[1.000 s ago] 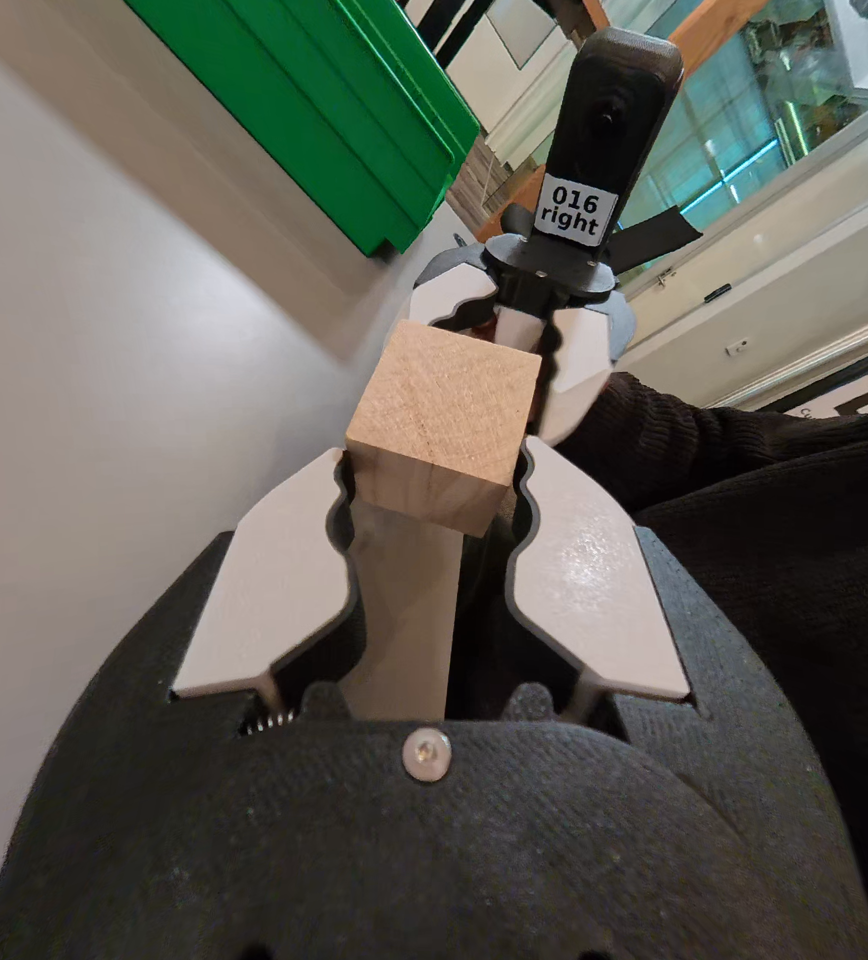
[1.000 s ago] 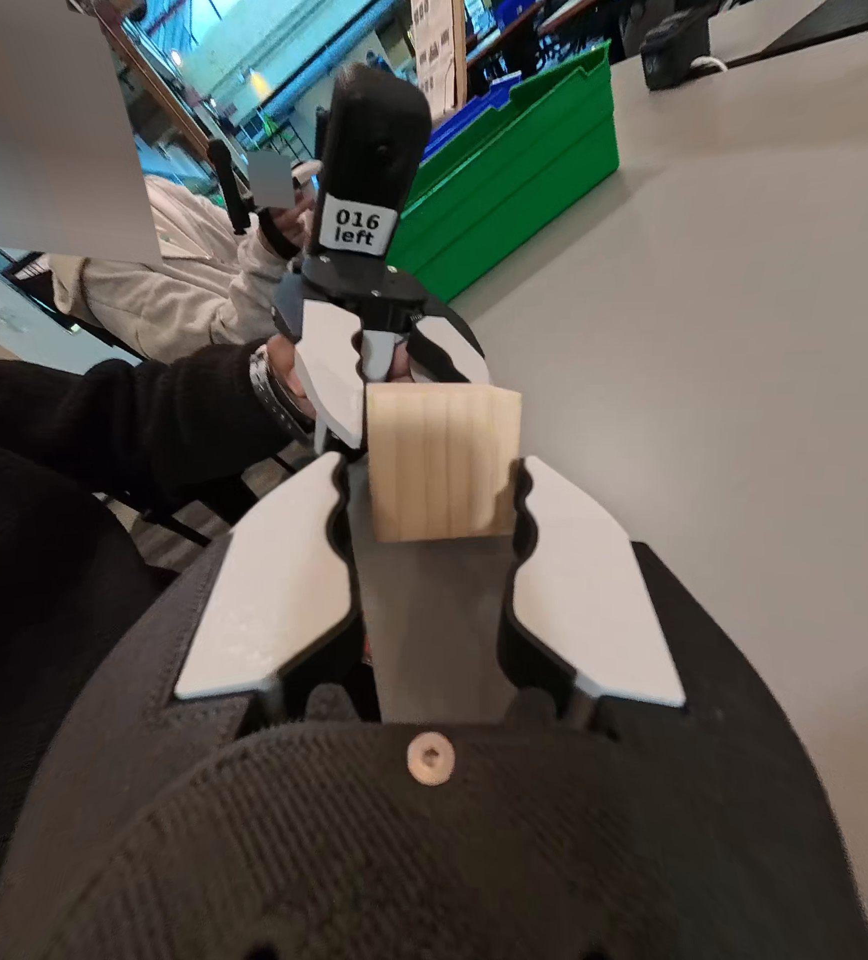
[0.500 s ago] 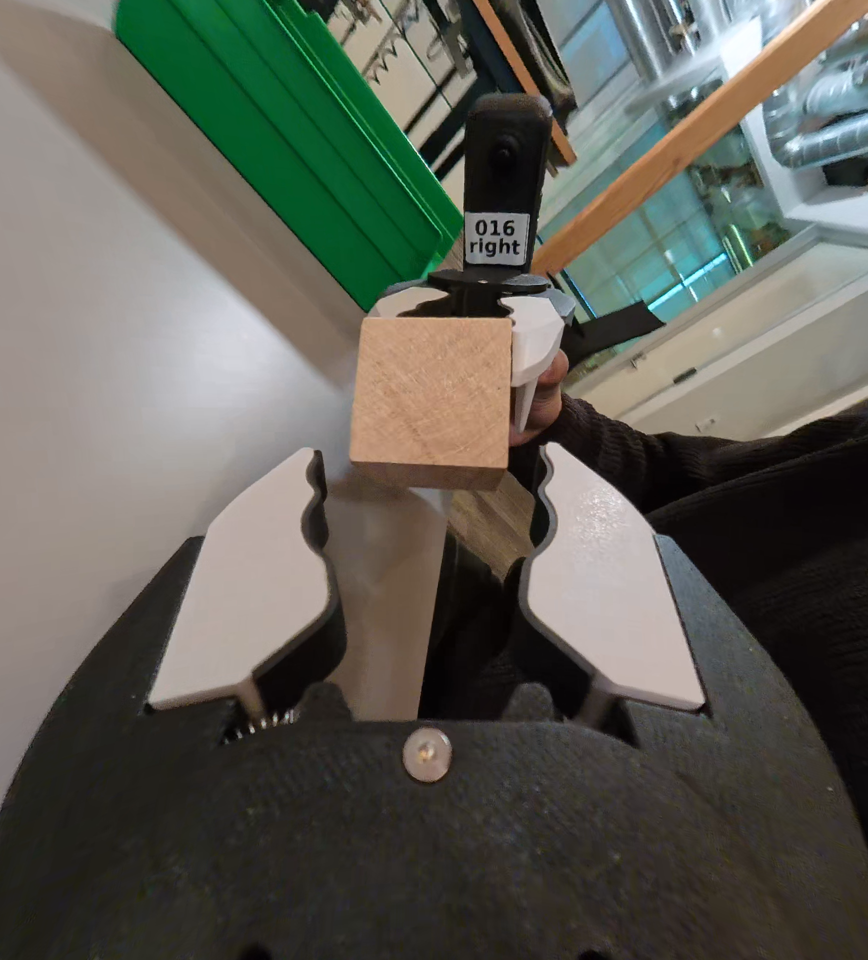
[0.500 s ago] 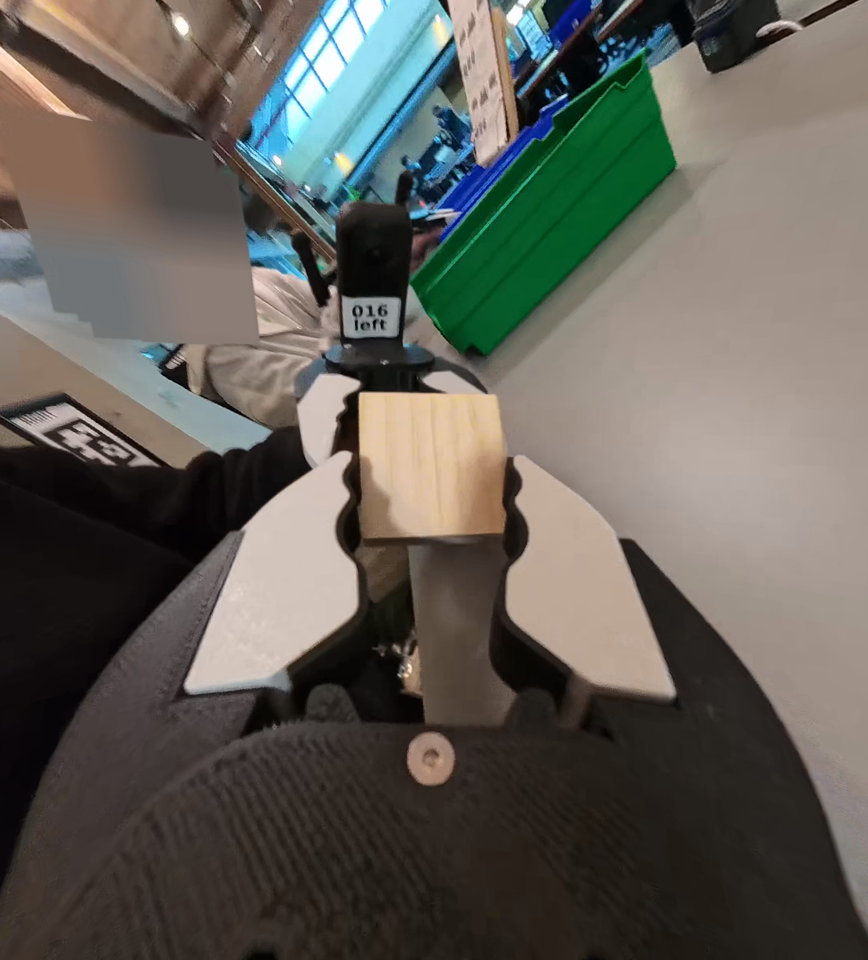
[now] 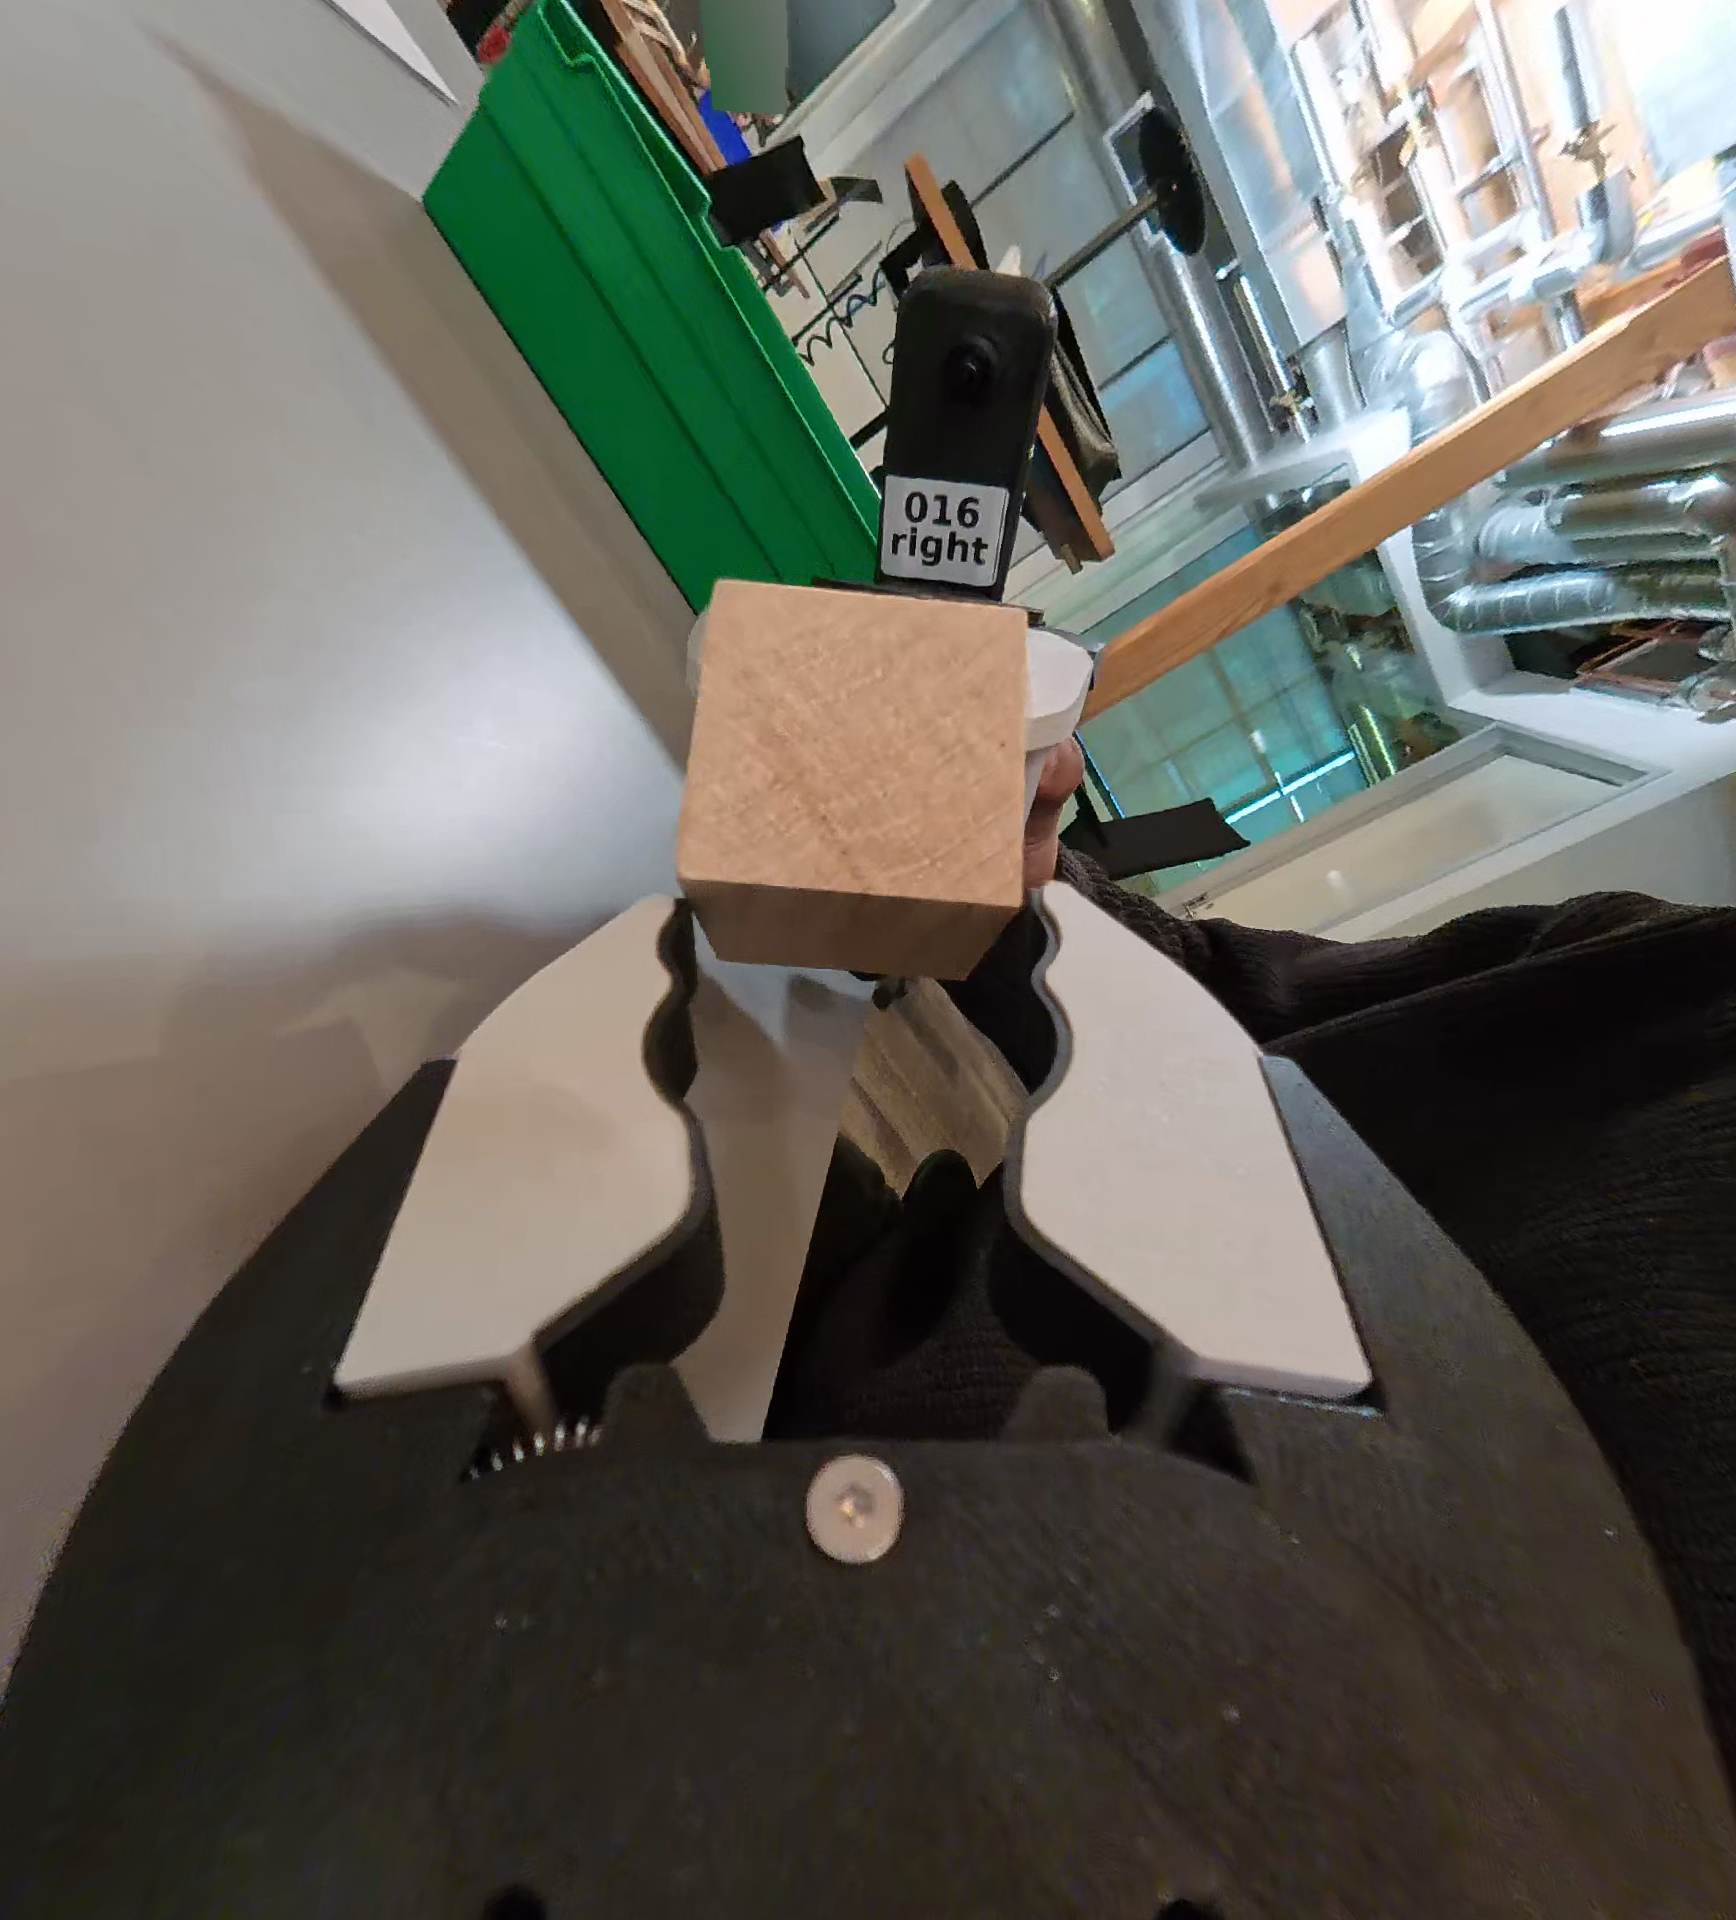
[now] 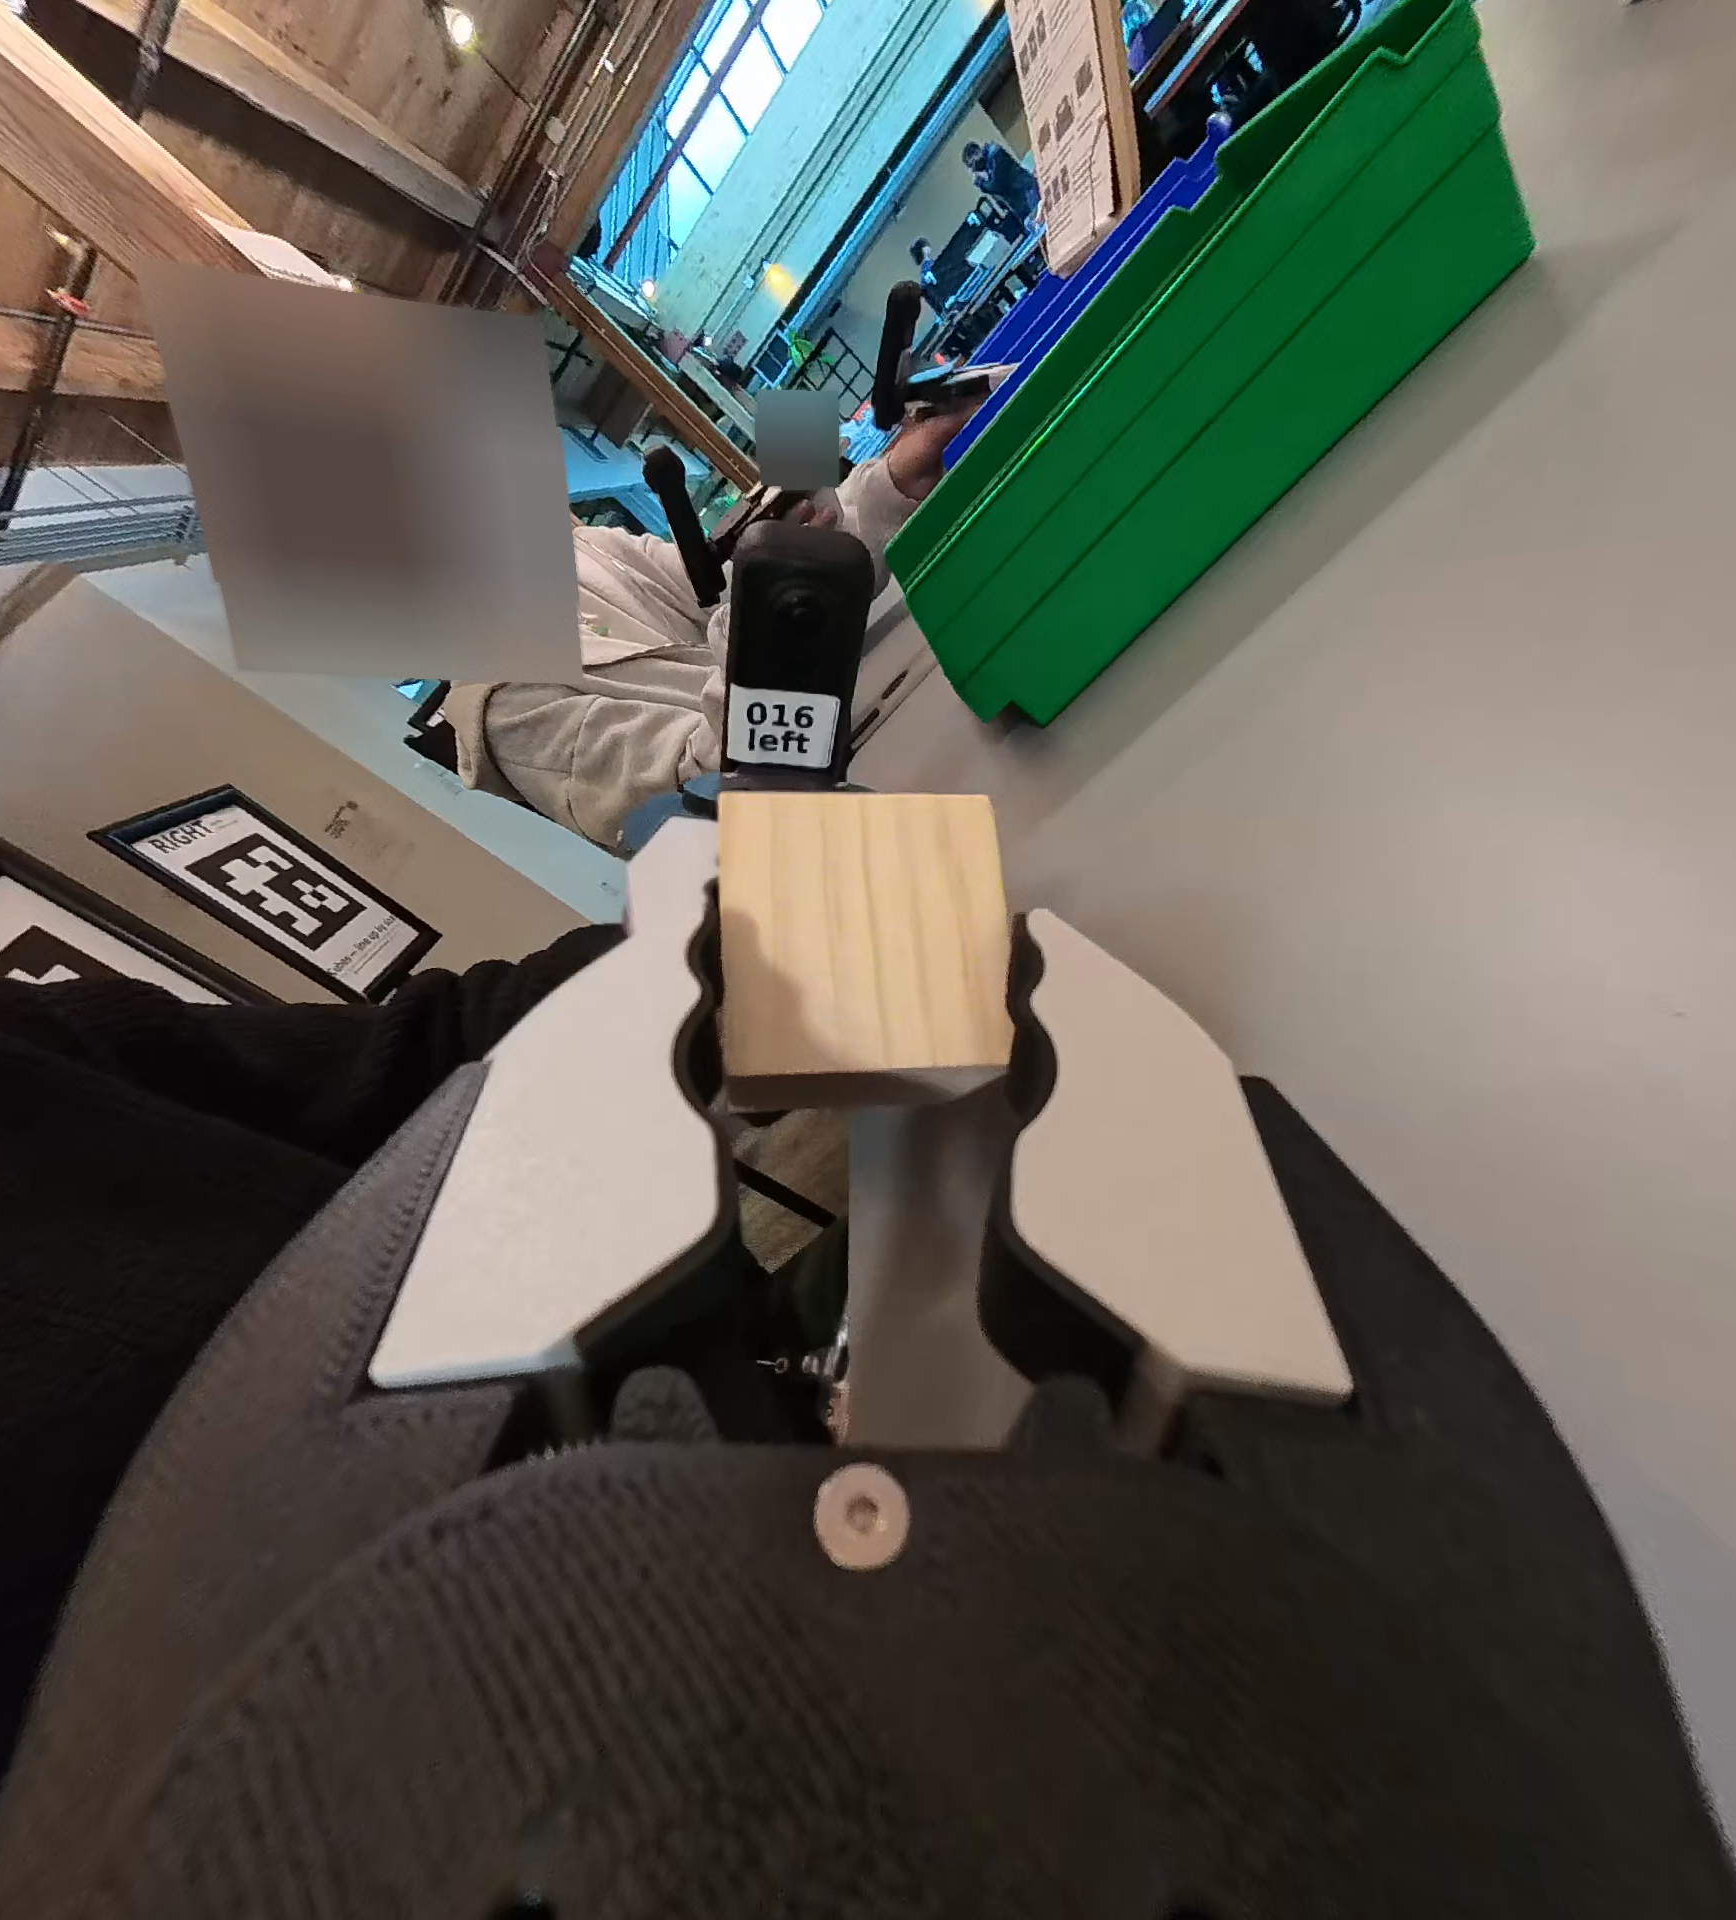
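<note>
Wooden cube (image 6: 862,940) sits clamped in the right gripper (image 6: 862,997); left gripper (image 5: 859,940) gapes wide beside it.

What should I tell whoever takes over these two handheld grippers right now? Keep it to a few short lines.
Right gripper: shut on the light square wooden cube, gripped by two opposite sides and held in the air above the edge of the grey table.
Left gripper: open, facing the right one, with its fingertips at the cube's near edge. Whether they touch it cannot be told.
The stacked green plastic bins stand farther back on the table, apart from both grippers.
</note>
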Available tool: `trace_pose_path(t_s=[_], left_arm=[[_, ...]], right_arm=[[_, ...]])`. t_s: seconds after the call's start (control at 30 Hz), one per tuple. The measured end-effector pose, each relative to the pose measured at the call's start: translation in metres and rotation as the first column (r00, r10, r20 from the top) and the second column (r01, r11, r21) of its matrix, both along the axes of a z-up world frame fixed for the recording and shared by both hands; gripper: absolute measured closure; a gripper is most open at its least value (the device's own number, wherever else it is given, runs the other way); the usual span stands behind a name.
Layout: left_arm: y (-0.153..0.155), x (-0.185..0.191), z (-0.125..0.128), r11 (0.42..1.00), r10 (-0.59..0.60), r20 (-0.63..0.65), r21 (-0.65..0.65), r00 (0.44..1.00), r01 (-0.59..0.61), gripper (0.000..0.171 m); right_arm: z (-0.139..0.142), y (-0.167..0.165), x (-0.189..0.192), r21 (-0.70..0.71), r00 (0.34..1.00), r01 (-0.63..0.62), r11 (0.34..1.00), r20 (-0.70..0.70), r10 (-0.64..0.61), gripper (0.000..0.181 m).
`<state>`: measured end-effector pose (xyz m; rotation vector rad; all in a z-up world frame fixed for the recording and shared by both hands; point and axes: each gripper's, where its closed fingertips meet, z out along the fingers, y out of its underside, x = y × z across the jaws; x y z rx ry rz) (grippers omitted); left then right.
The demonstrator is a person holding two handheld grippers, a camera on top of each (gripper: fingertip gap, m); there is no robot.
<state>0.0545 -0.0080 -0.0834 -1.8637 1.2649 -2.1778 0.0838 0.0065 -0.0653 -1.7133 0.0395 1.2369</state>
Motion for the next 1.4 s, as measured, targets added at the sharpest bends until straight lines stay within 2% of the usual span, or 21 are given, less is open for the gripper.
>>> trace_pose_path(t_s=[0.13,0.33,0.67,0.97,1.4], left_arm=[[0.004,0.0,0.003,1.0,0.009,0.021,-0.014,1.0,-0.009,0.112],[0.009,0.009,0.006,1.0,0.026,0.05,0.014,0.998,-0.027,0.112],[-0.021,0.043,-0.003,0.986,-0.142,-0.01,0.087,0.99,0.142,0.113],[-0.047,0.058,-0.002,0.955,-0.261,-0.029,0.135,0.965,0.263,0.113],[-0.045,0.053,-0.004,0.954,-0.26,-0.04,0.143,0.965,0.263,0.113]], right_arm=[[-0.001,0.0,0.0,-0.01,1.0,0.0,1.0,-0.028,0.0,0.128],[-0.006,-0.008,0.0,-0.017,1.0,0.007,1.0,0.019,-0.007,0.128],[-0.021,-0.046,0.026,-0.063,0.995,0.103,0.993,0.014,-0.103,0.128],[-0.019,-0.072,0.042,-0.047,0.985,0.17,0.984,0.0,-0.17,0.127],[-0.02,-0.069,0.037,-0.051,0.99,0.139,0.989,0.026,-0.138,0.127]])
